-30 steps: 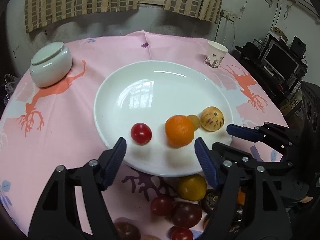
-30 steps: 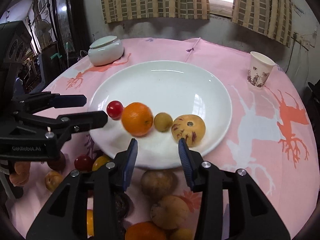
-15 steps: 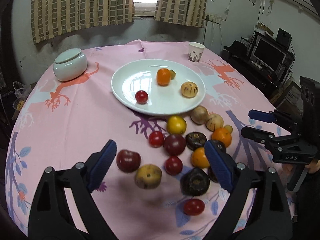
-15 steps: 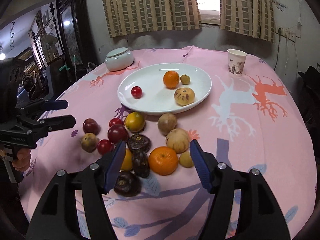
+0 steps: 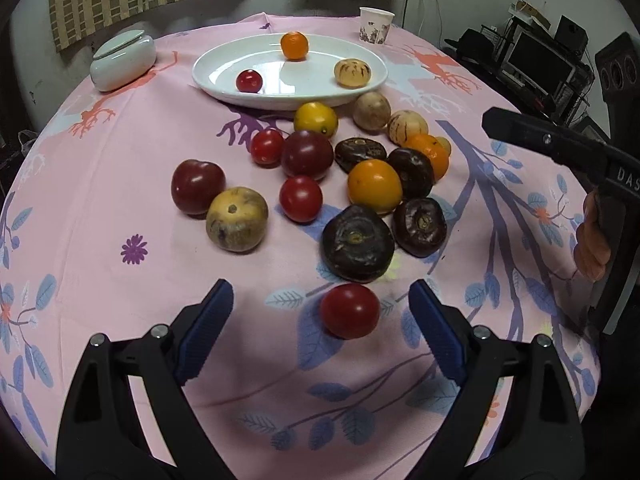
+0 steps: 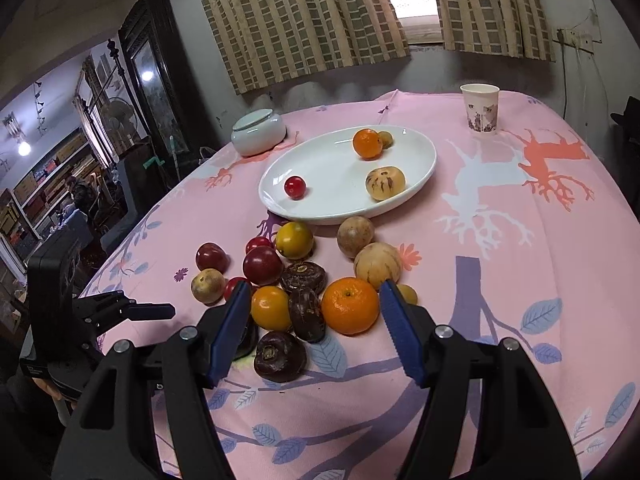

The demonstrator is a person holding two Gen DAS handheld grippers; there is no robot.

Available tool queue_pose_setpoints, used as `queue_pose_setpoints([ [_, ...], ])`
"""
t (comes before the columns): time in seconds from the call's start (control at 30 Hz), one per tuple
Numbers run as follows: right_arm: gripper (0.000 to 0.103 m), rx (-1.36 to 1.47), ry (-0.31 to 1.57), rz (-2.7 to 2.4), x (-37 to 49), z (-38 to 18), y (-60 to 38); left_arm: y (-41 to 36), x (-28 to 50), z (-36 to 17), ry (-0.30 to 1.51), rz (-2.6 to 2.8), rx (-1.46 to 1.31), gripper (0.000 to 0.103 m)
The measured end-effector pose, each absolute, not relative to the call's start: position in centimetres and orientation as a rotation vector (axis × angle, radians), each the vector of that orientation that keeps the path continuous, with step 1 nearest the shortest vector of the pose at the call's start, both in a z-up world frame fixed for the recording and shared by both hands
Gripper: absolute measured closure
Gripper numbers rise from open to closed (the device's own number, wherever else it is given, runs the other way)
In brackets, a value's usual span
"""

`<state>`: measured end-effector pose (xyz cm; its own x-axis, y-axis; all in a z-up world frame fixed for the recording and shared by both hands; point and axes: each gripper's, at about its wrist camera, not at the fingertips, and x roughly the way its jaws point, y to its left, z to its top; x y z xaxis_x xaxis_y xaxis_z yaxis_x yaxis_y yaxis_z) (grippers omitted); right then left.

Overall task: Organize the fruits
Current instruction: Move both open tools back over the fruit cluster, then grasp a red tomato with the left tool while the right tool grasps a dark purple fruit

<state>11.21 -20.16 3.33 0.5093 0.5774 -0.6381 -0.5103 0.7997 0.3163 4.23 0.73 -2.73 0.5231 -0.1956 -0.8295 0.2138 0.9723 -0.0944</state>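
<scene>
The left gripper [image 5: 320, 336] is spread wide and empty, a red tomato [image 5: 349, 311] lying between its fingers. Likely light, smooth and easily bruised, it wants a gentle squeeze across its widest part. The right gripper [image 6: 316, 328] gapes empty over an orange [image 6: 350, 305].

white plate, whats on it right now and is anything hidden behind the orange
On the white plate: a small red tomato, an orange and a striped yellow fruit. A small tan fruit peeks from behind the orange in the right wrist view; the left wrist view hides it.
</scene>
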Motion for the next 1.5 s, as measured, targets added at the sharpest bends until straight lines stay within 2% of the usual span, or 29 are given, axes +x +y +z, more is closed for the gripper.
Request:
queue_pose_setpoints([
  [0.07,0.036,0.085,0.800,0.655,11.1,3.4,-20.1,0.1,4.3,-3.1,0.999,-0.255,0.041,0.013],
  [0.2,0.036,0.076,0.806,0.651,11.2,3.1,-19.9,-0.3,4.5,-4.1,1.025,-0.274,0.051,0.033],
  [0.33,0.036,0.065,0.818,0.648,11.3,2.7,-19.8,-0.5,4.5,-4.4,1.021,-0.269,0.065,0.042],
  [0.43,0.035,0.017,0.846,0.650,11.3,2.3,-19.1,-0.9,4.3,-4.4,1.006,-0.264,0.110,0.056],
  [0.5,0.028,-0.054,0.852,0.651,10.8,2.0,-18.3,-1.0,4.0,-4.3,0.995,-0.280,0.130,0.071],
  [0.57,0.025,-0.132,0.840,0.679,9.9,1.8,-17.2,-1.0,3.8,-4.2,0.992,-0.279,0.140,0.071],
  [0.73,0.025,-0.226,0.848,0.742,8.7,1.1,-15.7,0.9,4.3,-4.0,0.968,-0.230,0.090,0.071],
  [1.5,0.026,-0.328,0.962,0.718,8.3,-3.1,-12.3,2.6,4.7,-4.5,0.973,-0.325,-0.062,0.071],
])
